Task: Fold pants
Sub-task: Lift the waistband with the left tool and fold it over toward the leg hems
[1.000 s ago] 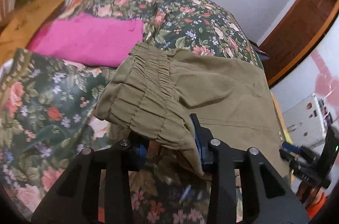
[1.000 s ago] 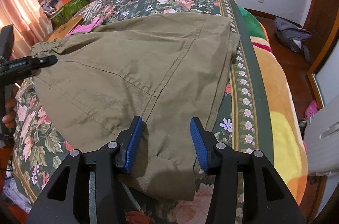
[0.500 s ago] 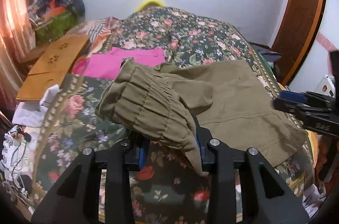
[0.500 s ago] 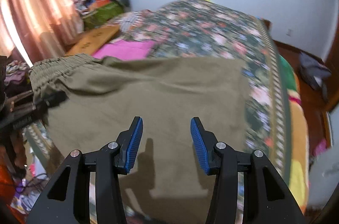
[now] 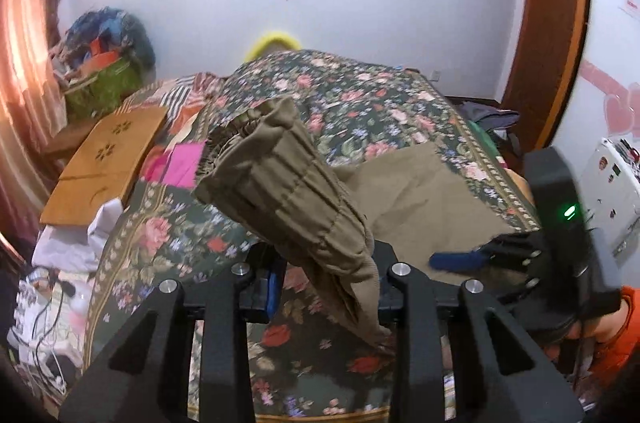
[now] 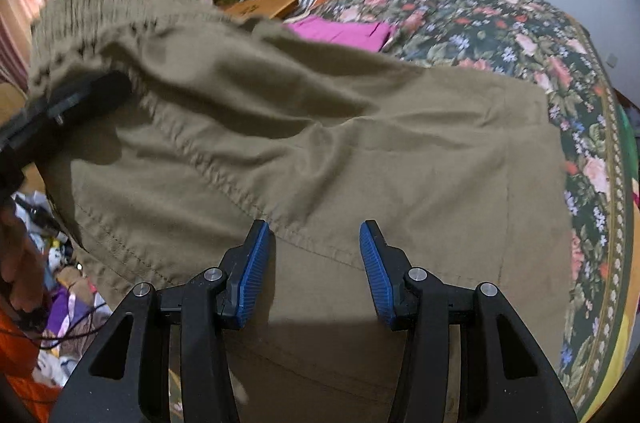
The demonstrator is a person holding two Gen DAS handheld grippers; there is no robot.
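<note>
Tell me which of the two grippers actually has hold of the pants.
The left gripper: the olive pants' elastic waistband is pinched between its fingers and lifted. The right gripper hangs open above the fabric, gripping nothing.

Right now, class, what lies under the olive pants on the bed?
The floral bedspread shows around the pants, with pink cloth at their far edge. The left gripper lifts the waistband; anything directly beneath the fabric is covered.
</note>
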